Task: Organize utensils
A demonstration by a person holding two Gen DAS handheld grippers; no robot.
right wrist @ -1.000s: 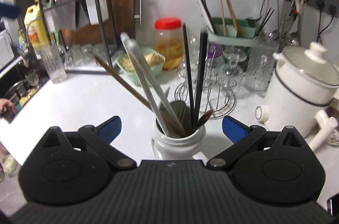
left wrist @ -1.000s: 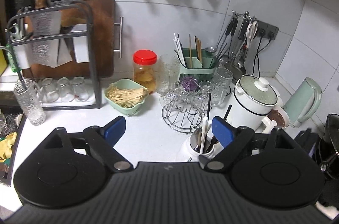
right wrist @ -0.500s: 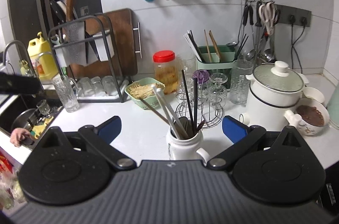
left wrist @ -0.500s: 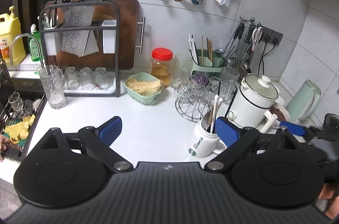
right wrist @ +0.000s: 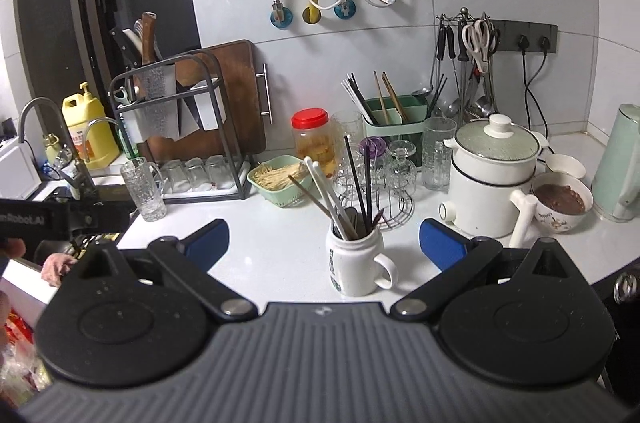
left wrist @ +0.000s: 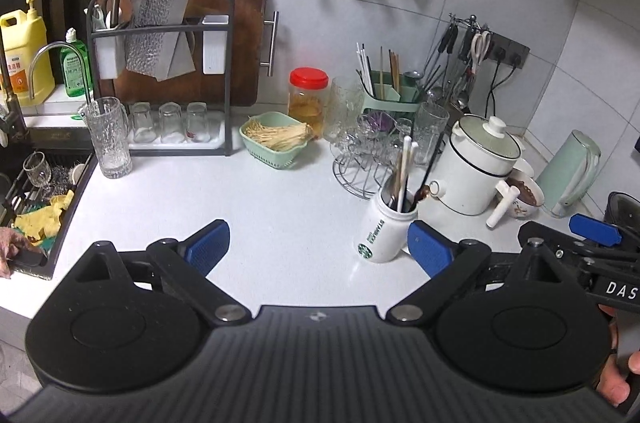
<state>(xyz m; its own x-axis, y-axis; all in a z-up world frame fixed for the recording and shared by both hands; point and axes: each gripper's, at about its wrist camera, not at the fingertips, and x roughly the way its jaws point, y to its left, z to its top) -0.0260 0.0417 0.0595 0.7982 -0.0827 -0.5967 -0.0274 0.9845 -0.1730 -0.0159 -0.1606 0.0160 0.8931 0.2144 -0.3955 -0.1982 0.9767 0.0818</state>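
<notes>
The left hand-held gripper (left wrist: 318, 247) hovers above the white desk (left wrist: 280, 215) with its blue-padded jaws spread wide and nothing between them. The white ceramic mug (left wrist: 384, 231) packed with black, white and wooden chopsticks (left wrist: 402, 175) stands just ahead of its right finger. The right hand-held gripper (right wrist: 324, 243) is equally wide and empty, and the same mug stands on the desk straight ahead between its fingers, untouched.

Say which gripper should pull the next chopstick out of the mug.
Right, probably. The mug sits centred between the right gripper and its open jaws. For the left gripper, also open, the mug lies off by one jaw.
</notes>
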